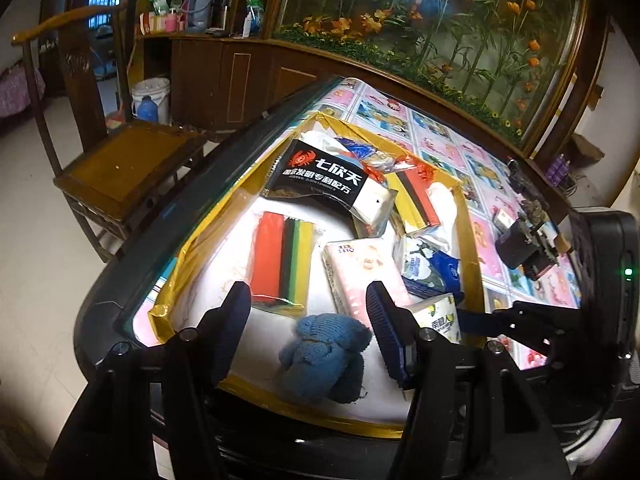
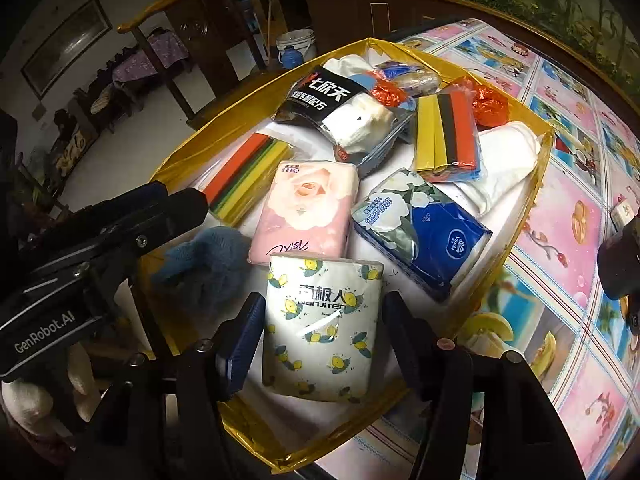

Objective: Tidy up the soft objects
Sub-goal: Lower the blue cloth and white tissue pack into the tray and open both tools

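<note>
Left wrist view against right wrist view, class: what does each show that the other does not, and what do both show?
Only the left wrist view: the seat of the wooden chair and the big flower picture behind the table.

Only the right wrist view: the whole lemon-print tissue pack between the open right gripper, and a framed picture on the wall.

Both: the gold-edged tray, the pink rose tissue pack, the blue knitted toy and the striped sponge packs.

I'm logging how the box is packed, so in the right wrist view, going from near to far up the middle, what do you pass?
Lemon-print tissue pack → pink rose tissue pack → black snack bag → white cloth at the far wall of the yellow-edged box.
</note>
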Demonstrator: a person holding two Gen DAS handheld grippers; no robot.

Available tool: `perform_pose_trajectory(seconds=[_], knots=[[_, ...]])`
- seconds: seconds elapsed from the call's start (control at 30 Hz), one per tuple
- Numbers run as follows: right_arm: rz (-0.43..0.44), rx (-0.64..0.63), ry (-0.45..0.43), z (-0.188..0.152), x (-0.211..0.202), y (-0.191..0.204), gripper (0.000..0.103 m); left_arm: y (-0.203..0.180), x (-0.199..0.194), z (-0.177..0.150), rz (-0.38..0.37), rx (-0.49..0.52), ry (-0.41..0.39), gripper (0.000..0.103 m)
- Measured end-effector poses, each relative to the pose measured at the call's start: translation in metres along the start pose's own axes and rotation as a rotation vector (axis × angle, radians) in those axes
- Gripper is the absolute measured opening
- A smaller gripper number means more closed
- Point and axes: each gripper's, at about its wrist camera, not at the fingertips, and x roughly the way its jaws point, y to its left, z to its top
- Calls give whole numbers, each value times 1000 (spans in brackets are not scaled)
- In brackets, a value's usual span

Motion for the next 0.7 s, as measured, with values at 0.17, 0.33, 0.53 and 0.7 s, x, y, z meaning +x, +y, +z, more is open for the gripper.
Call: perform_pose_trajectory(seconds=[0.17,0.33,0.53,0.7], knots=[[5,-36,-73,-16,-28,11,81,-6,0,-1,31,14,12,59],[-12,-61,-128,-32,-52,10,83,-14,-3,-2,48,32,8,59],[10,-9,-148,-51,-66,-7,84,-28,-9,-4,63,62,1,59],[28,40,-162,-61,-80,-27,84,-40,-12,-6,71,91,0,59]])
